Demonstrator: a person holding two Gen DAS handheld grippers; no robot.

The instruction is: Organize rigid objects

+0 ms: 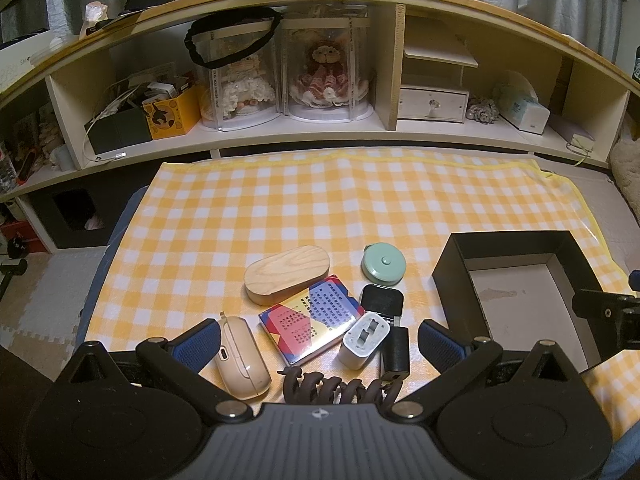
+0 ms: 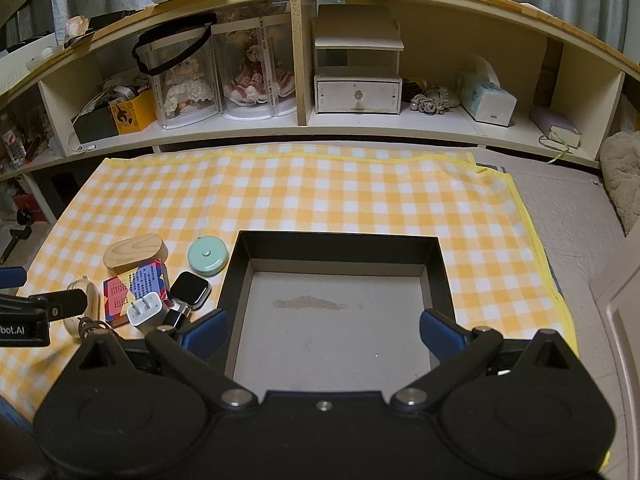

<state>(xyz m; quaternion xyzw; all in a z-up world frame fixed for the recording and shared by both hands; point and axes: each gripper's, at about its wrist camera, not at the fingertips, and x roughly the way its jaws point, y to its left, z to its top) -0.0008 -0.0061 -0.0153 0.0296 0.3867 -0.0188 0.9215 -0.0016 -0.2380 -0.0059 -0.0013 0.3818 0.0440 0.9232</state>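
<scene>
Small objects lie clustered on the yellow checked cloth (image 1: pixel 280 200): a wooden oval case (image 1: pixel 287 274), a mint round tape measure (image 1: pixel 384 263), a colourful card box (image 1: pixel 310 318), a black smartwatch (image 1: pixel 382 300), a white plug charger (image 1: pixel 364 340), a black adapter (image 1: pixel 396 350), a beige case (image 1: pixel 242 358) and a dark hair claw (image 1: pixel 340 390). My left gripper (image 1: pixel 320 344) is open just above this cluster. An empty black box (image 2: pixel 336 304) sits to the right. My right gripper (image 2: pixel 324 334) is open over the box's near edge, holding nothing.
A long wooden shelf unit (image 1: pixel 396 60) runs along the back, holding two doll cases (image 1: pixel 280 76), a small white drawer (image 1: pixel 432 104), a tissue box (image 2: pixel 486 102) and a yellow box (image 1: pixel 168 116). Foam floor mats (image 1: pixel 36 312) lie left of the cloth.
</scene>
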